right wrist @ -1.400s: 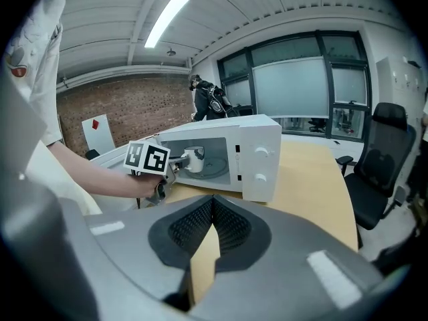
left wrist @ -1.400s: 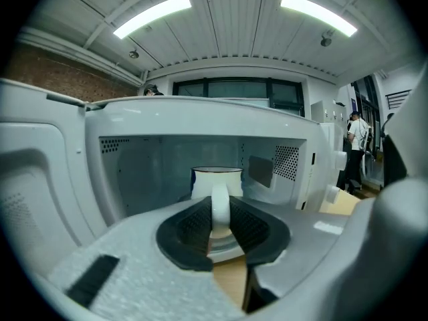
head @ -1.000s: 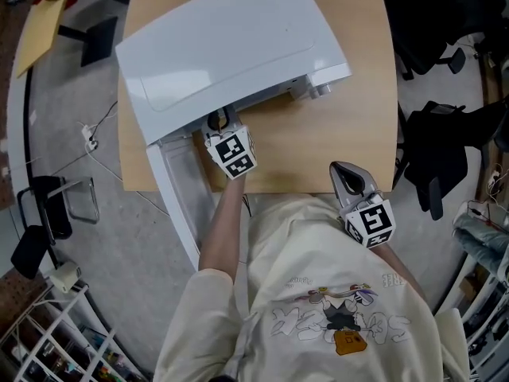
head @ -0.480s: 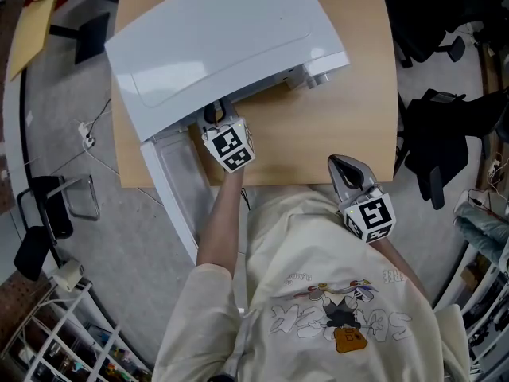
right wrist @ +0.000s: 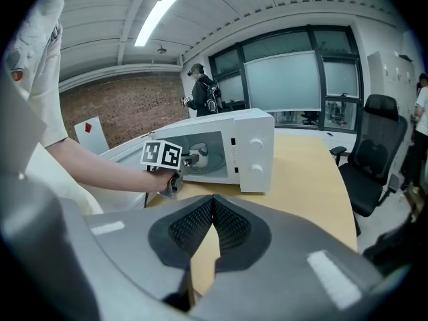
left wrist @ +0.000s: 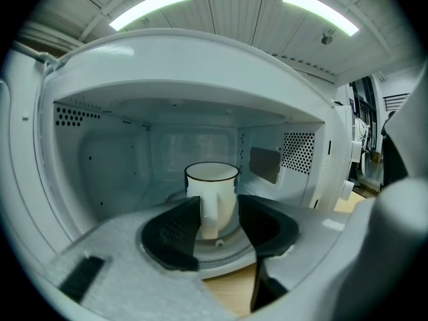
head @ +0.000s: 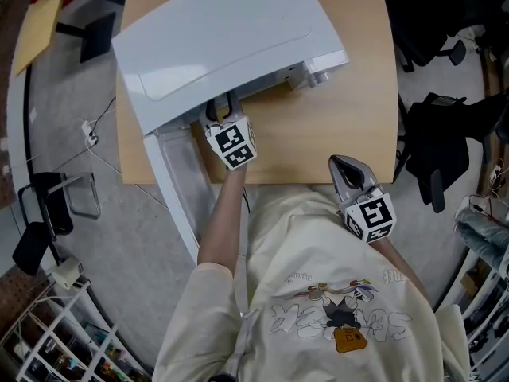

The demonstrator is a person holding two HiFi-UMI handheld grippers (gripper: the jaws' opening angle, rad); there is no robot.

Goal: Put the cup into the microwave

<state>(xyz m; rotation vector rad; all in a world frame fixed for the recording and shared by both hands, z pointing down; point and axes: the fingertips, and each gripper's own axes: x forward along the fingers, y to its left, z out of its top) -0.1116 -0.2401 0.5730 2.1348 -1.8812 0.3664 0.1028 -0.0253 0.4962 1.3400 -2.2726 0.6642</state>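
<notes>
A white cup [left wrist: 211, 192] with a dark rim stands upright on the turntable inside the white microwave [head: 223, 38], whose door [head: 179, 181] hangs open to the left. My left gripper [left wrist: 219, 209] reaches into the oven's mouth. Its jaws are opening, with the cup's handle between the pads and a gap showing beside it. In the head view the left gripper [head: 220, 111] sits at the oven's front. My right gripper [head: 347, 173] rests at the table's near edge, shut and empty. The right gripper view shows the cup [right wrist: 199, 154] in the oven beyond my right gripper [right wrist: 212, 209].
The microwave stands on a wooden table [head: 350, 94] with bare top to its right. A black office chair [head: 433, 157] stands right of the table, and a black chair [head: 48, 205] and cables lie on the floor at left. A person [right wrist: 202, 92] stands far back.
The left gripper's jaws have spread apart around the cup's handle at the oven's mouth. Neither hand has shifted.
</notes>
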